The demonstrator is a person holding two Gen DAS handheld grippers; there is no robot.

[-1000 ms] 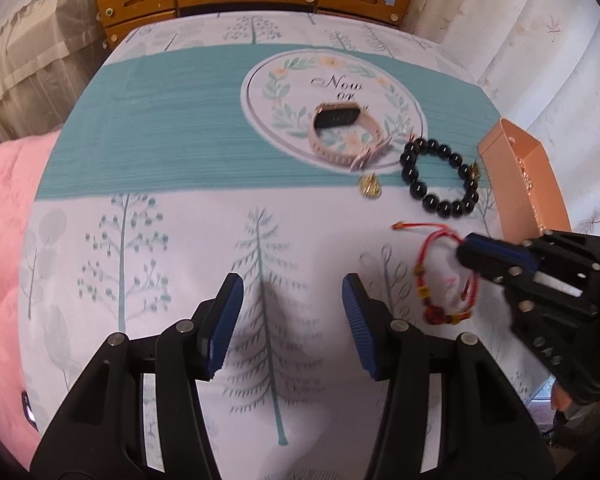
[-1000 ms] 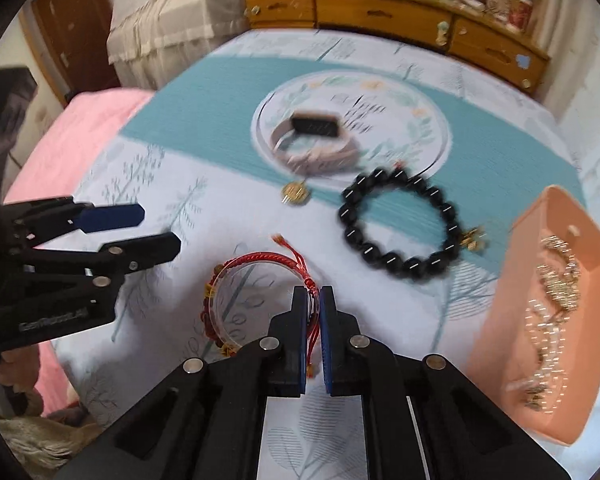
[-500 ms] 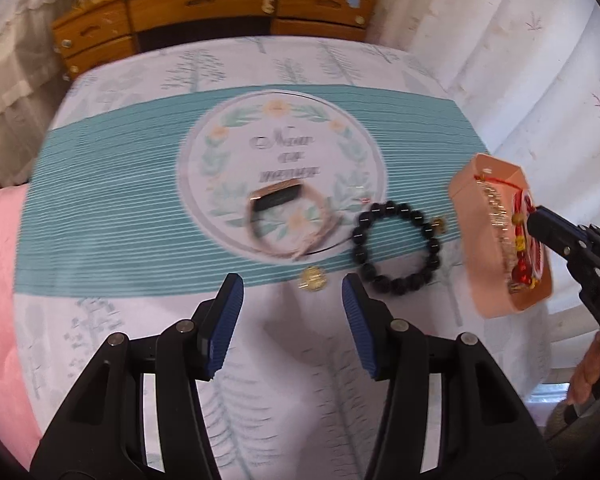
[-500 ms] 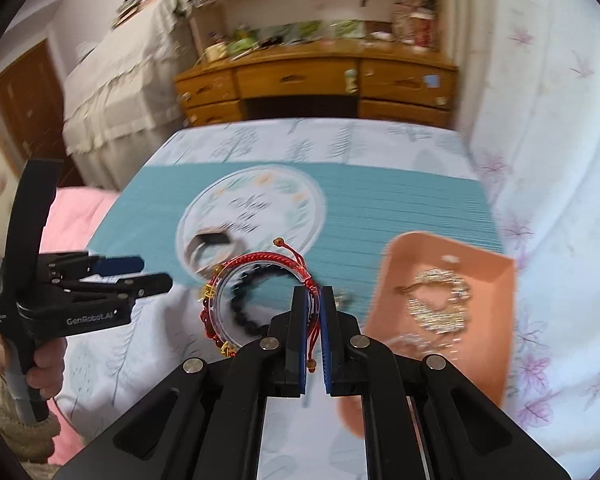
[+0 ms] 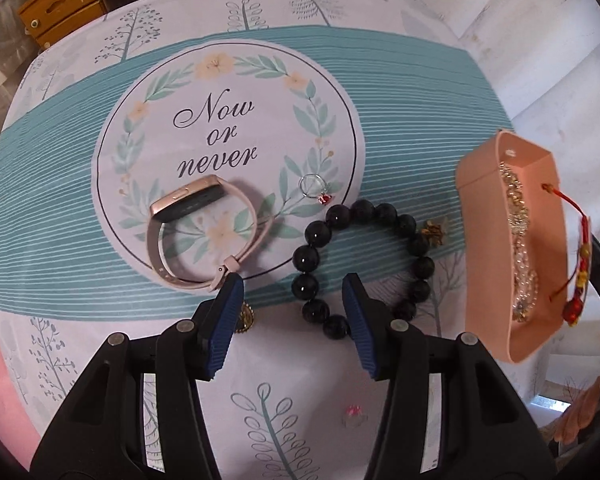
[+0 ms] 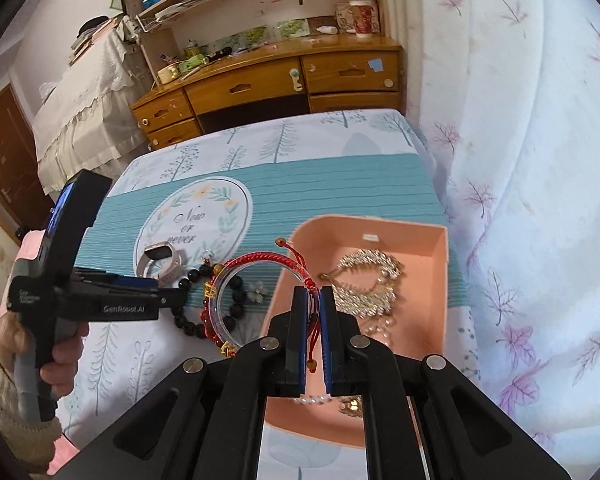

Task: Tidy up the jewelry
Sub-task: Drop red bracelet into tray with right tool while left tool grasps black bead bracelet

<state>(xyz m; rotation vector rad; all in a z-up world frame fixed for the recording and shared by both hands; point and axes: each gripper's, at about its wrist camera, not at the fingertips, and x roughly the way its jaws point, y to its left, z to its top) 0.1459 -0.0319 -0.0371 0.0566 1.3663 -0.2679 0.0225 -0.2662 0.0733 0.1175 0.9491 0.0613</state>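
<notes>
— What blocks my left gripper (image 5: 292, 300)?
— The black bead bracelet (image 5: 364, 264) lies just ahead of my tips, watch (image 5: 200, 232) beside; bare cloth (image 5: 60, 184) opens leftward.
— And the tray (image 6: 436, 264)?
— Its necklace (image 6: 364, 280) fills the middle.

Glossy black bead bracelet (image 5: 364, 264), braided red cord bracelet (image 6: 260, 292), matt printed cloth (image 5: 80, 208)

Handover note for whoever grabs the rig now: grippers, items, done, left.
Right hand-held gripper: shut on the red braided cord bracelet, held at the peach tray edge, not released.
Left hand-held gripper: open, empty, over the black bead bracelet.
Done: gold chain jewelry lies in the tray.
Left on the cloth: black bead bracelet, pink-strap watch, silver ring, gold pendant.
</notes>
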